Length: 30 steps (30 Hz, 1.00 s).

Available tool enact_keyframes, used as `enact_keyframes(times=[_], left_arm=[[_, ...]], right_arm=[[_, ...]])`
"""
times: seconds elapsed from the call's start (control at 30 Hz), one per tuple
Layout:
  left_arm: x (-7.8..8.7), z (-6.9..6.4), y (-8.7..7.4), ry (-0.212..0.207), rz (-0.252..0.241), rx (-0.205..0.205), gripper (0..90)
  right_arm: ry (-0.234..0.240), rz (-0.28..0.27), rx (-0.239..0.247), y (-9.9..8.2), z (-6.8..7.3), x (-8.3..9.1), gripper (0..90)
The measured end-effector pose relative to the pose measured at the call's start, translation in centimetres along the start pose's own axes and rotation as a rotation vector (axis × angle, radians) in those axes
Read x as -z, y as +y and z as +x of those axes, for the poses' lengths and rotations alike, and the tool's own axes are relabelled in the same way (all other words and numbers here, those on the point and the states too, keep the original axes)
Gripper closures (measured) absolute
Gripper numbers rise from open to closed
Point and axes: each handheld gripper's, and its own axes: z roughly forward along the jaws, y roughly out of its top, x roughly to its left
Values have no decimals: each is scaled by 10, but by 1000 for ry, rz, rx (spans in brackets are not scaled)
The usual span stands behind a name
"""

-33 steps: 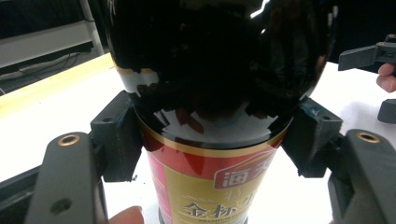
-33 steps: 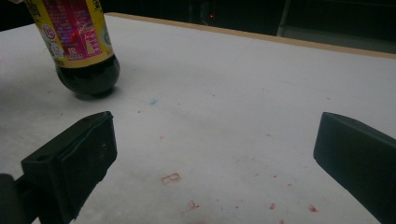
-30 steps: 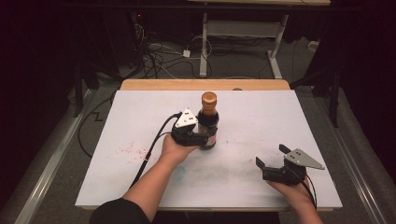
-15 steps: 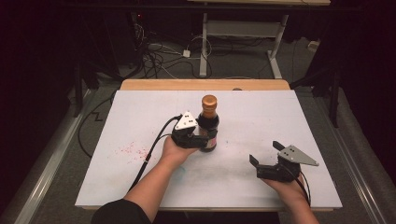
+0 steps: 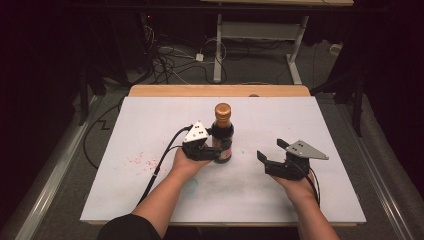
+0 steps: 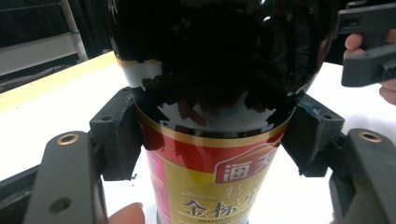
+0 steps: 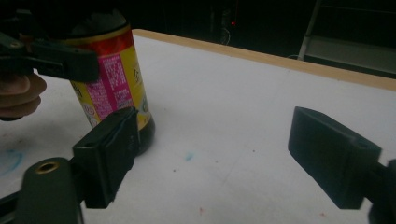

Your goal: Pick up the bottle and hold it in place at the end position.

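Note:
A dark sauce bottle (image 5: 223,134) with an orange-brown cap stands upright on the white table sheet (image 5: 310,125). My left gripper (image 5: 216,151) is shut on its lower body from the left. In the left gripper view both pads press the bottle (image 6: 210,93) just above its red and gold label. My right gripper (image 5: 271,150) hovers to the right of the bottle, a hand's width away. Its jaws have just been closing somewhat but still stand open, with nothing between them. In the right gripper view (image 7: 219,149) the bottle (image 7: 114,88) stands beyond the left jaw.
A wooden strip (image 5: 220,91) runs along the table's far edge. Faint red specks (image 5: 137,160) mark the sheet at the left. Cables (image 5: 170,60) and a metal table frame (image 5: 260,35) lie on the floor behind. The left gripper's cable (image 5: 160,165) trails toward the front.
My right gripper has moved left toward the bottle and risen a little. The left gripper and the bottle have stayed where they were.

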Motion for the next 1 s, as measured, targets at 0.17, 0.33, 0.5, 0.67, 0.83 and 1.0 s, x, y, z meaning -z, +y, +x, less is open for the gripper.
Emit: enact_keyframes(times=[0.17, 0.33, 0.5, 0.67, 0.83, 1.0], left_arm=[[-1, -1, 0, 7, 3, 0, 284], [0, -1, 1, 12, 9, -1, 284], [-1, -1, 1, 15, 11, 3, 284], [0, 1, 2, 14, 52, -35, 284], [-5, -6, 2, 14, -19, 48, 284], [0, 1, 3, 24, 72, -47, 285]], right_arm=[[42, -12, -17, 14, 3, -5, 382], [73, -19, 8, 24, 5, -7, 553], [104, -16, 13, 33, 6, -9, 698], [125, -10, 26, 38, 8, -10, 812], [126, -29, 34, 43, 7, -9, 900], [143, -40, 46, 48, 7, -10, 900]])
